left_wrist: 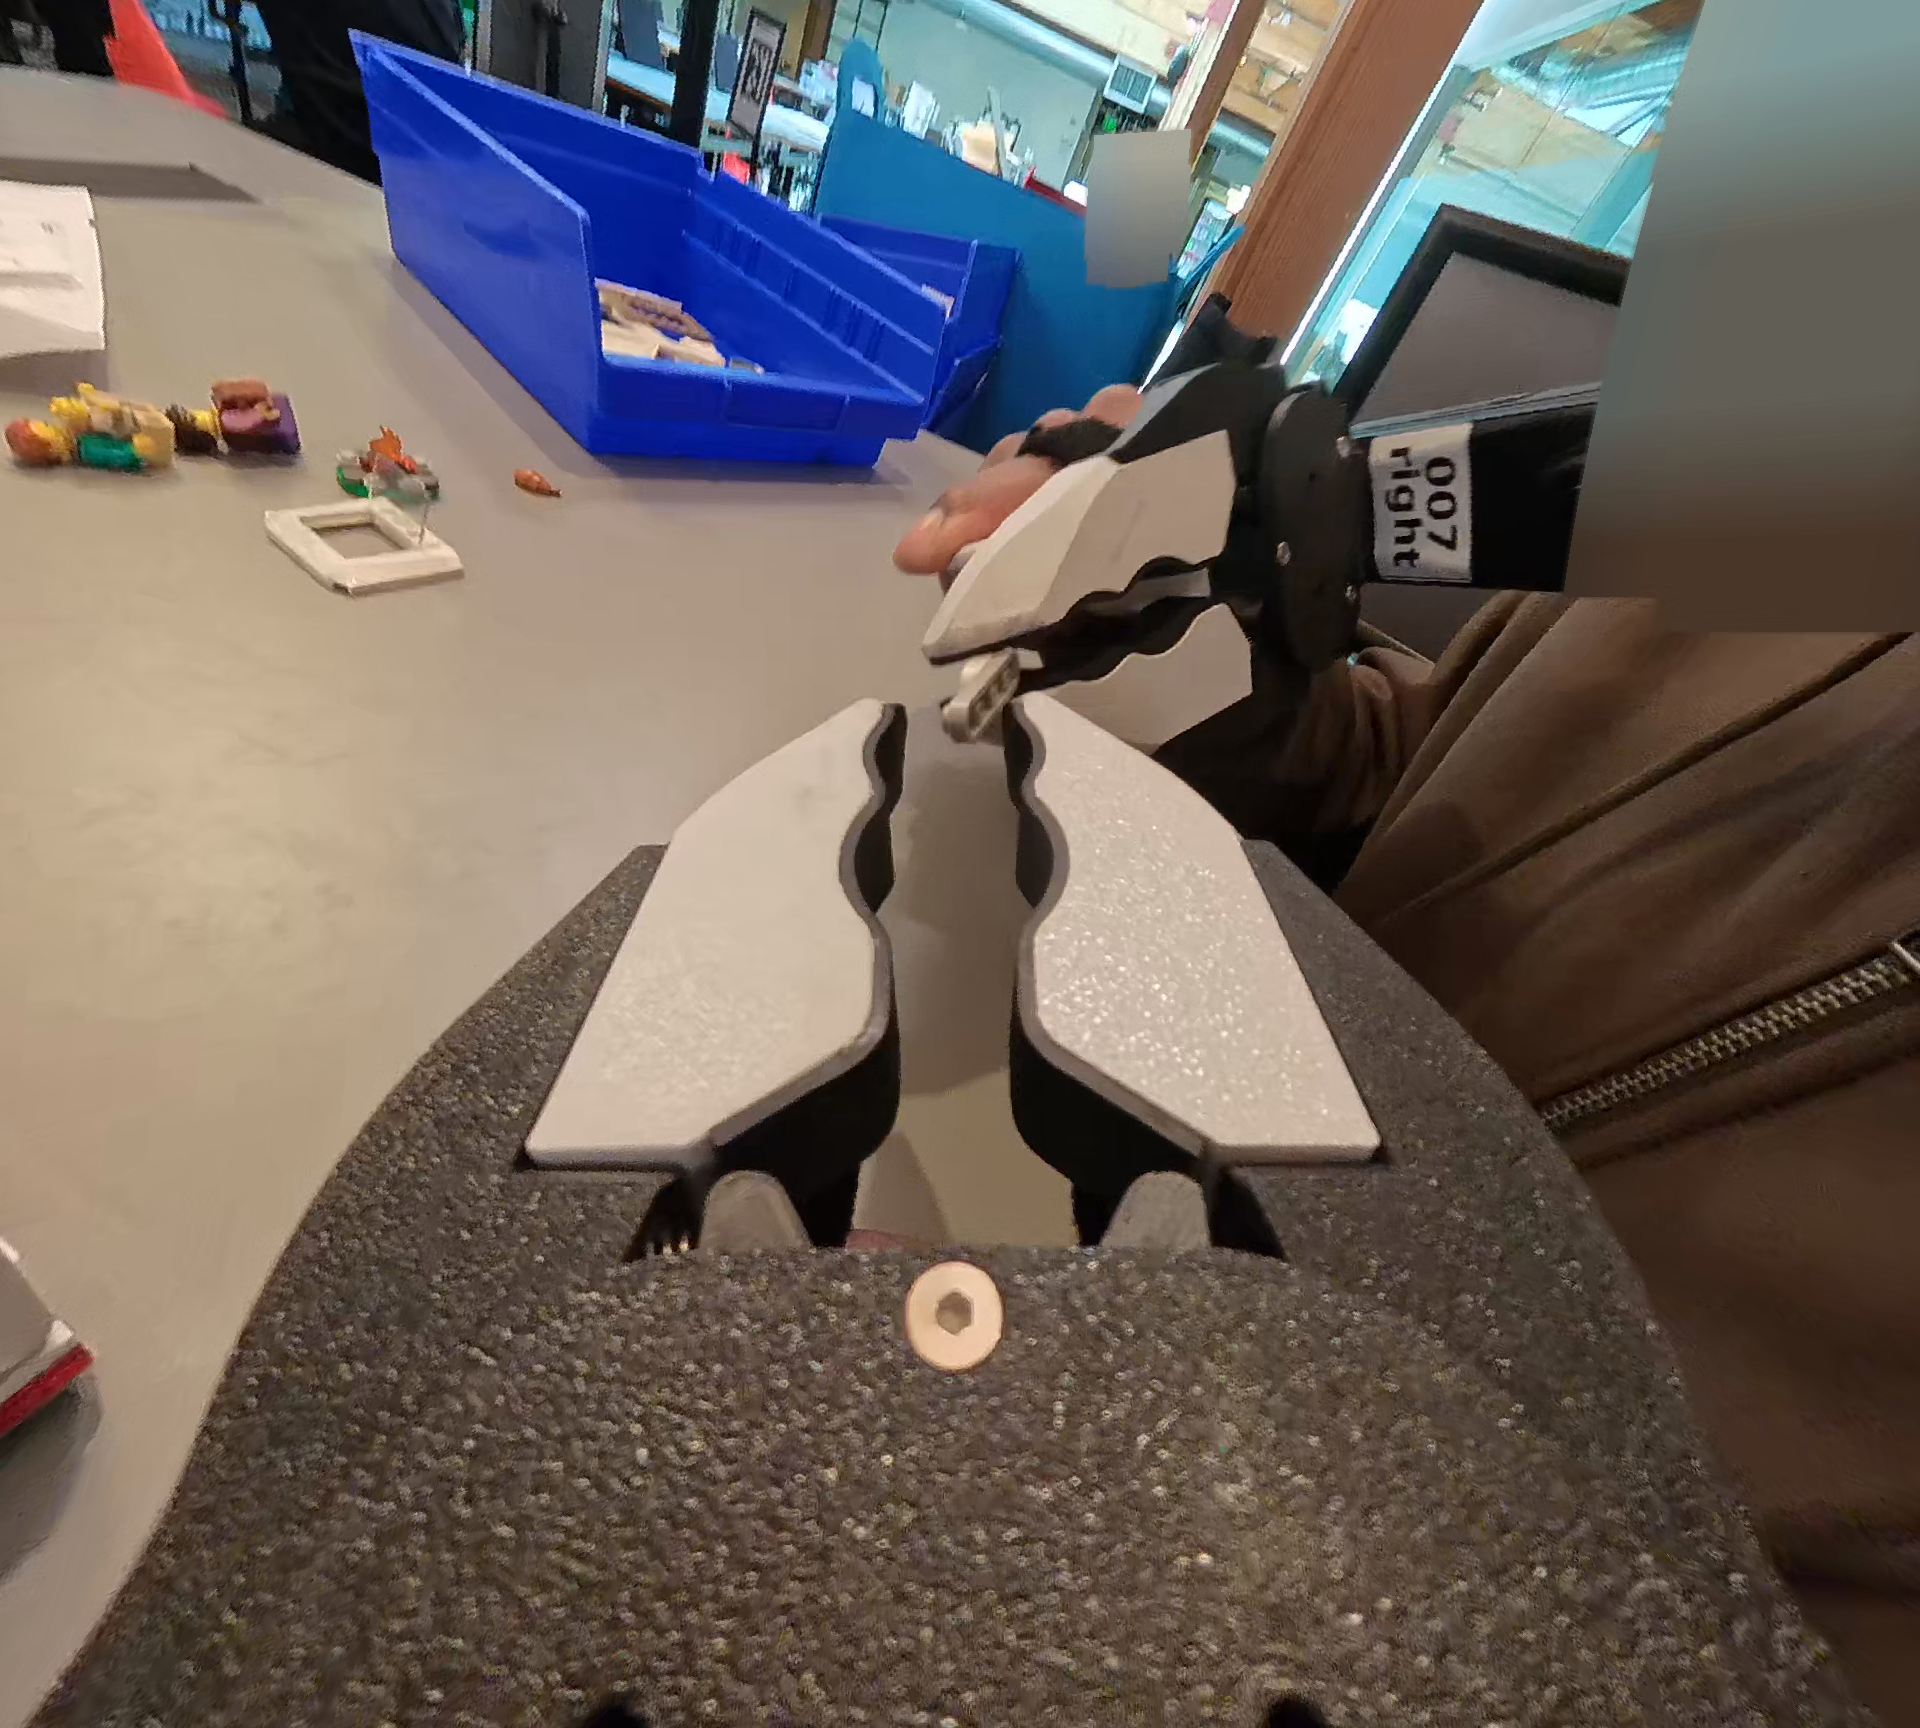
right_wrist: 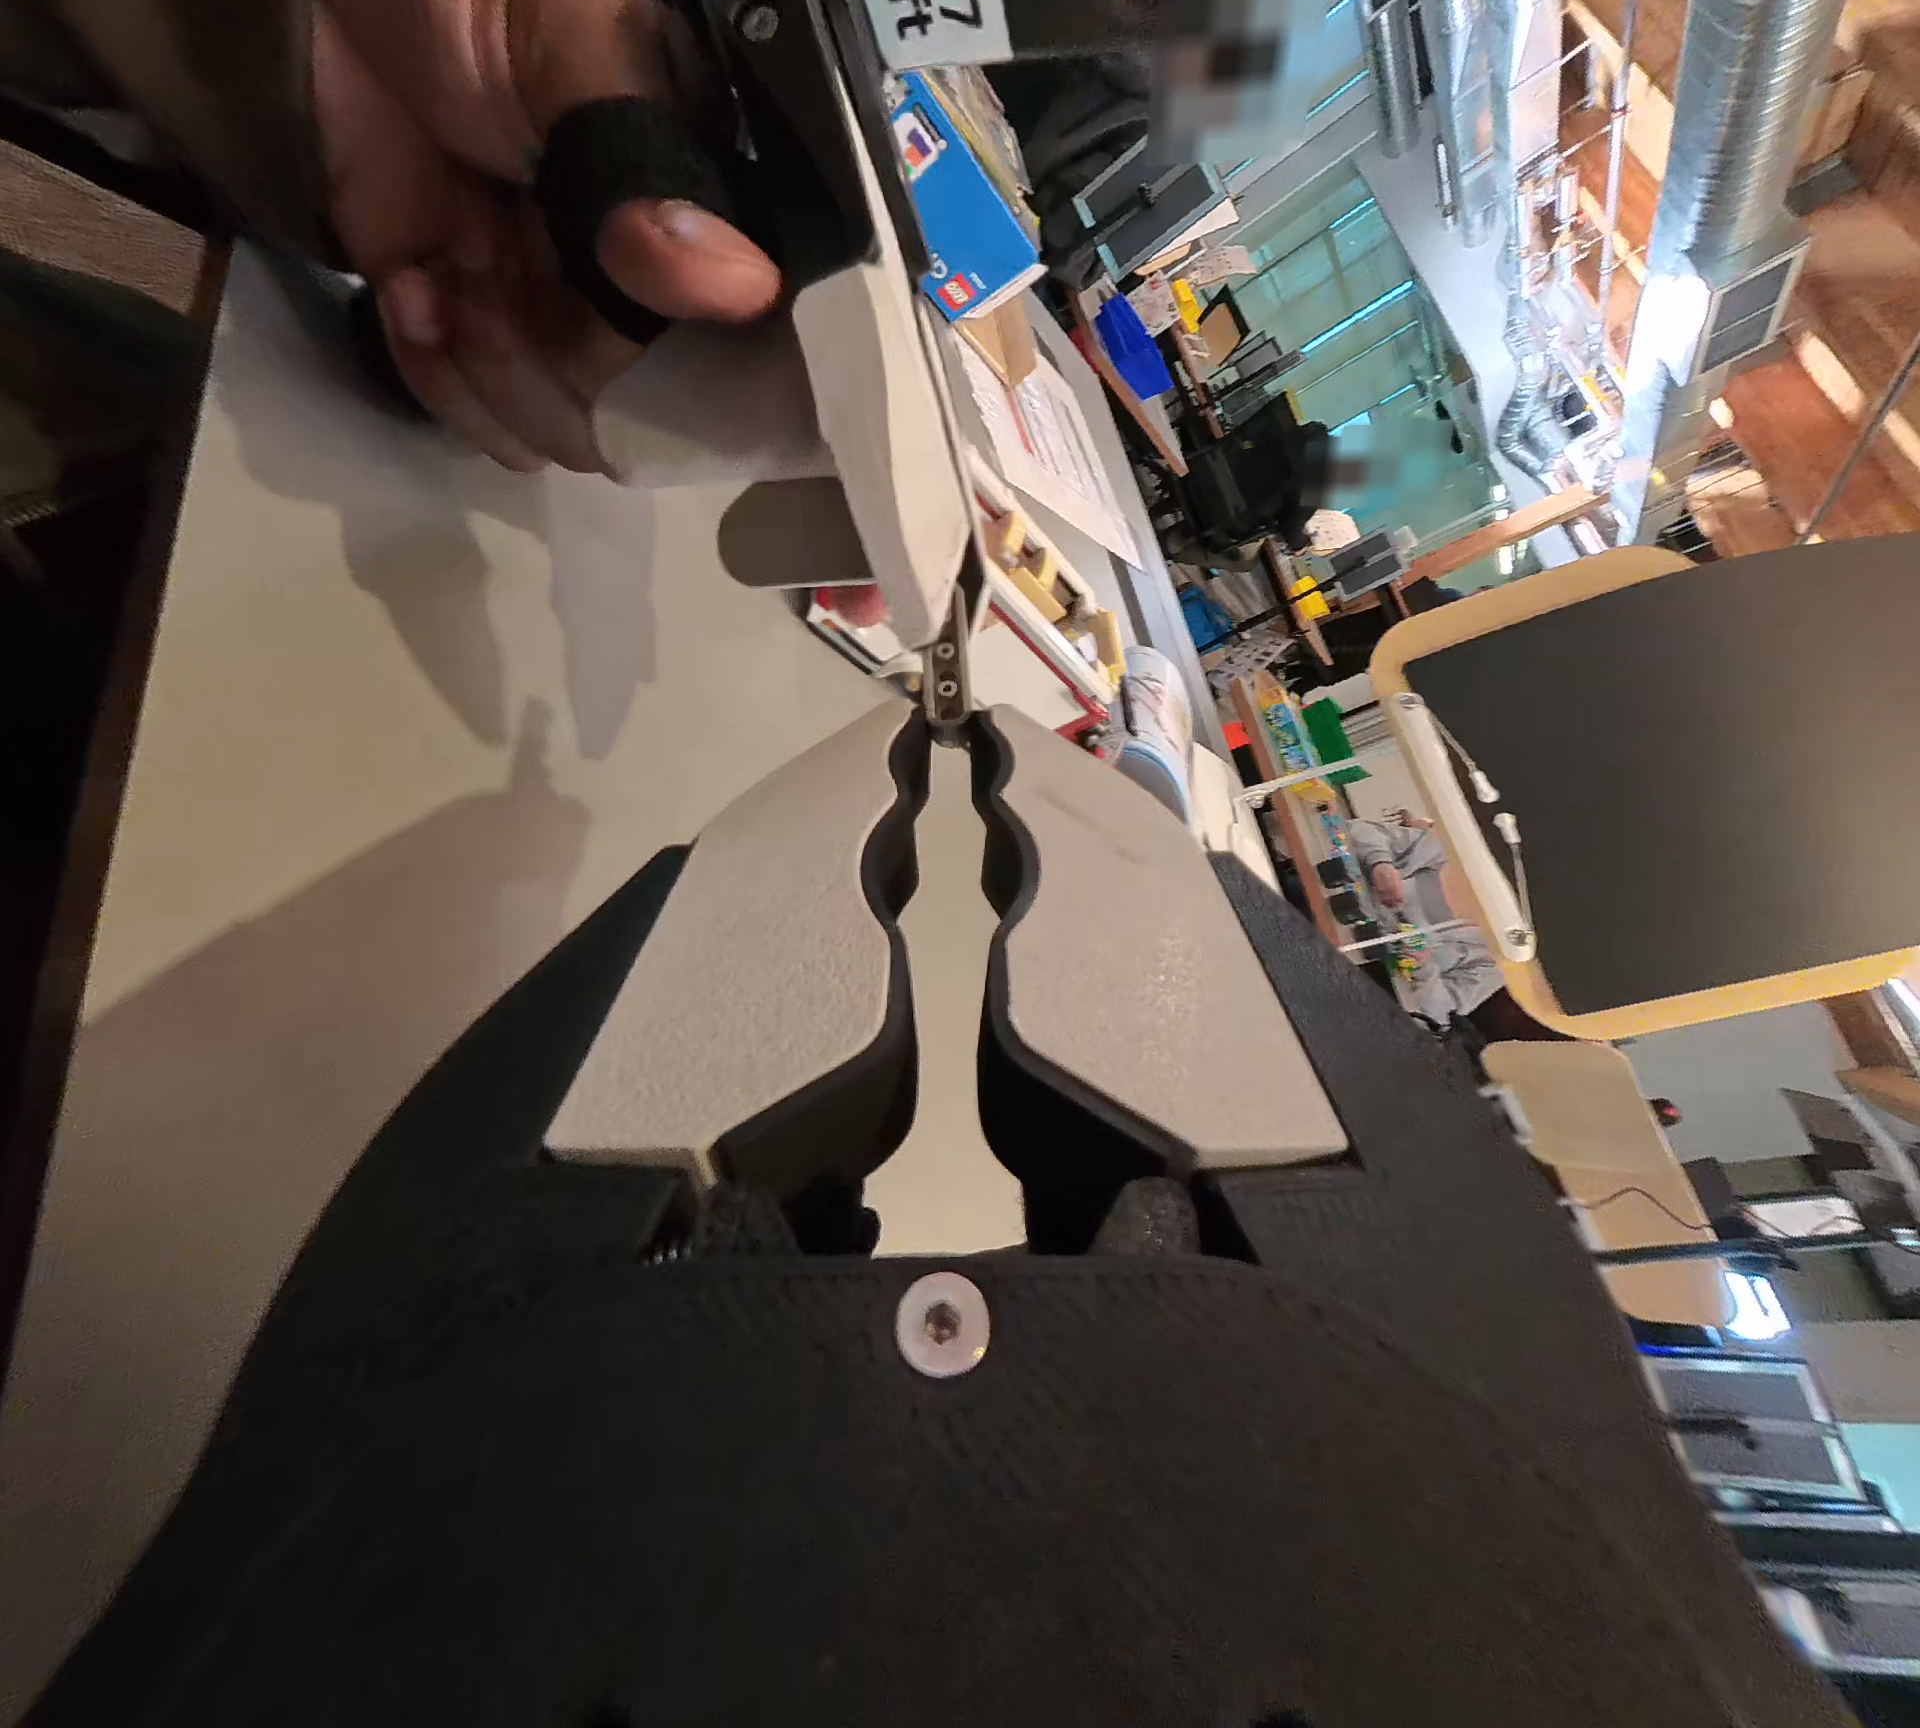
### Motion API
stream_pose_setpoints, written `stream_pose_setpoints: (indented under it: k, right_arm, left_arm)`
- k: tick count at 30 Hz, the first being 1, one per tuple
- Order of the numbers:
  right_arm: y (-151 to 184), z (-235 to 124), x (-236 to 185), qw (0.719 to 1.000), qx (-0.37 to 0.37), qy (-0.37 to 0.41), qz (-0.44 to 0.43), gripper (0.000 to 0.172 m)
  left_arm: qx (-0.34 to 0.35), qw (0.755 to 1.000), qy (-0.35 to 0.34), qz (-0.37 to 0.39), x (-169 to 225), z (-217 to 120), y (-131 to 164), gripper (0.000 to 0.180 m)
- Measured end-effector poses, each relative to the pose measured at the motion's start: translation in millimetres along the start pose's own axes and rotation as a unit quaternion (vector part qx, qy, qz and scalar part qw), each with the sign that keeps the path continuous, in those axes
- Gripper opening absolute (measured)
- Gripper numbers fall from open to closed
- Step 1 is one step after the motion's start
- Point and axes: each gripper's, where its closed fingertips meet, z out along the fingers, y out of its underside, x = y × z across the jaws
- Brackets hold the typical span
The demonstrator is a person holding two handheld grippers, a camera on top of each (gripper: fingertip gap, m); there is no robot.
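A small grey beam piece with holes [left_wrist: 982, 691] is in the air above the grey table [left_wrist: 468, 743]. My right gripper [right_wrist: 948, 728] is shut on its near end, and the piece [right_wrist: 945, 691] sticks out forward from the pads. The right gripper also shows in the left wrist view [left_wrist: 997, 655], coming in from the right with the piece at its tips. My left gripper [left_wrist: 951, 722] is open. The piece's far end rests against its right fingertip [left_wrist: 1029, 722], and the left fingertip stands clear of it. The left gripper also shows edge-on in the right wrist view [right_wrist: 951, 629], just beyond the piece.
A blue bin [left_wrist: 644, 296] with tan pieces stands at the back. Small coloured toy figures [left_wrist: 156, 431], a white square frame [left_wrist: 364, 540] and a brown bit [left_wrist: 537, 483] lie at the left. A blue box [right_wrist: 966, 224] and a tan and red model [right_wrist: 1049, 608] lie behind. Only a small space, under 4 cm, lies between the two pairs of fingers.
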Motion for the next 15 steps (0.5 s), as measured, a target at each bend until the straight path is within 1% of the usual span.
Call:
stream_pose_setpoints:
  k: [2, 5, 7, 9, 12, 15]
  right_arm:
    - [0.0, -0.7, 3.8, 1.0, -0.001, 0.021, -0.02, 0.007]
    - [2.5, -0.8, 5.0, 0.997, -0.008, 0.045, -0.06, 0.007]
    - [2.7, -1.6, 5.2, 0.995, -0.008, 0.057, -0.08, 0.007]
    - [2.1, -2.6, 4.8, 0.994, -0.004, 0.062, -0.086, 0.007]
    - [0.4, -3.9, 4.1, 0.993, 0.004, 0.064, -0.095, 0.007]
    - [-2.2, -5.1, 3.0, 0.993, 0.013, 0.064, -0.099, 0.007]
  left_arm:
    - [-0.007, 1.0, -0.003, -0.026, -1.8, 1.7, 2.0, 0.019]
    - [0.012, 0.995, 0.013, -0.103, -3.9, 1.0, -2.3, 0.02]
    - [0.029, 0.991, 0.027, -0.131, -3.9, -1.0, -6.3, 0.02]
    - [0.032, 0.993, 0.031, -0.109, -2.1, -2.0, -7.3, 0.02]
    - [0.013, 0.999, 0.021, -0.036, 3.1, 0.1, -5.1, 0.017]
    - [-0.01, 0.999, -0.002, 0.038, 4.8, 4.1, -2.3, 0.015]
